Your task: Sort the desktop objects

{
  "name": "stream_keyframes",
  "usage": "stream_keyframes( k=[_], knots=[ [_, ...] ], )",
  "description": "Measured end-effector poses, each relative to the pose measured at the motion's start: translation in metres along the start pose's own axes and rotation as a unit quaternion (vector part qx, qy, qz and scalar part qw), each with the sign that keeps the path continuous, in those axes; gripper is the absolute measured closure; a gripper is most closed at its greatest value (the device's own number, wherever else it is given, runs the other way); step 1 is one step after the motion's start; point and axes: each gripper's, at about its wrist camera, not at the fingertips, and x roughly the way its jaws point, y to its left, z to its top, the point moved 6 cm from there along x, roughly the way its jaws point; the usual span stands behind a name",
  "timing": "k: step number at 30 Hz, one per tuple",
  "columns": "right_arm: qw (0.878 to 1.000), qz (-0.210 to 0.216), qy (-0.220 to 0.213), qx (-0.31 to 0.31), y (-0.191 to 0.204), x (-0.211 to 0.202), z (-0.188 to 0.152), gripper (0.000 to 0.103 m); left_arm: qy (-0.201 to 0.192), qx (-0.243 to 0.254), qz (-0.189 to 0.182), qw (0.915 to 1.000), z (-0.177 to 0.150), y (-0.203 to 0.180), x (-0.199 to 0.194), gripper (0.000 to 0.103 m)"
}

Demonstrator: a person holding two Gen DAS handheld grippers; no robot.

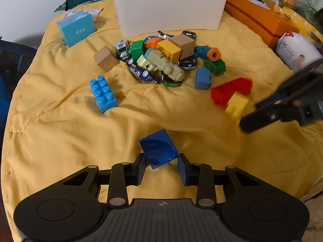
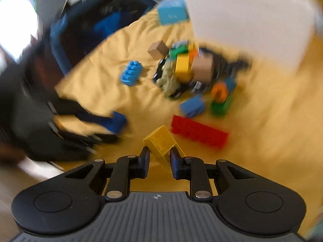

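My left gripper (image 1: 161,166) is shut on a dark blue block (image 1: 158,148), held tilted just above the yellow cloth (image 1: 70,137). My right gripper (image 2: 159,157) is shut on a yellow brick (image 2: 160,142); the brick also shows in the left wrist view (image 1: 238,103), beside the right gripper (image 1: 245,124). A long red brick (image 1: 232,90) lies beside it. A pile of toy cars and blocks (image 1: 161,60) sits mid-cloth before a white bin (image 1: 169,6). A light blue studded brick (image 1: 103,93) and a tan cube (image 1: 105,58) lie apart at the left.
A teal box (image 1: 75,28) stands at the back left, a long orange box (image 1: 260,18) and a wipes pack (image 1: 296,50) at the back right. A dark blue chair (image 2: 80,30) is past the cloth's left edge. The right wrist view is motion-blurred.
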Motion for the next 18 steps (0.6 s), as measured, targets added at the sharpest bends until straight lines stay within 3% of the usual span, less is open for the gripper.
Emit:
stream_keyframes(
  k=[2,5,6,7,8,12,14,16,18],
  knots=[
    [0.996,0.037,0.022,0.082,-0.016,0.012,-0.001,0.078,-0.013,0.017,0.0,0.9998,0.002,-0.004,-0.002,0.065],
    [0.992,0.047,0.01,0.116,-0.025,0.013,-0.005,0.077,-0.014,0.04,0.002,0.9991,0.005,-0.01,0.001,0.065],
    [0.991,0.04,0.004,0.126,-0.028,0.01,-0.007,0.074,-0.011,0.04,0.0,0.9992,0.005,-0.011,0.003,0.065],
    [0.992,0.018,0.0,0.122,-0.032,0.004,-0.005,0.062,-0.01,0.038,-0.001,0.9992,0.005,-0.011,0.004,0.065],
    [0.994,-0.007,-0.006,0.111,-0.036,0.001,-0.003,0.057,-0.01,0.036,-0.003,0.9993,0.005,-0.01,0.004,0.065],
    [0.991,-0.049,-0.059,0.106,-0.043,-0.021,-0.007,0.055,-0.013,0.022,-0.004,0.9997,0.006,-0.005,0.006,0.065],
    [0.991,-0.083,-0.086,0.066,-0.039,-0.031,-0.009,0.053,-0.015,0.021,-0.004,0.9997,0.006,-0.005,0.006,0.065],
    [0.991,-0.095,-0.096,-0.016,-0.024,-0.039,-0.012,0.053,-0.016,0.026,-0.002,0.9996,0.006,-0.006,0.007,0.065],
    [0.982,-0.118,-0.096,-0.112,-0.001,-0.039,-0.016,0.055,-0.016,0.028,-0.001,0.9995,0.005,-0.007,0.008,0.065]
  ],
)
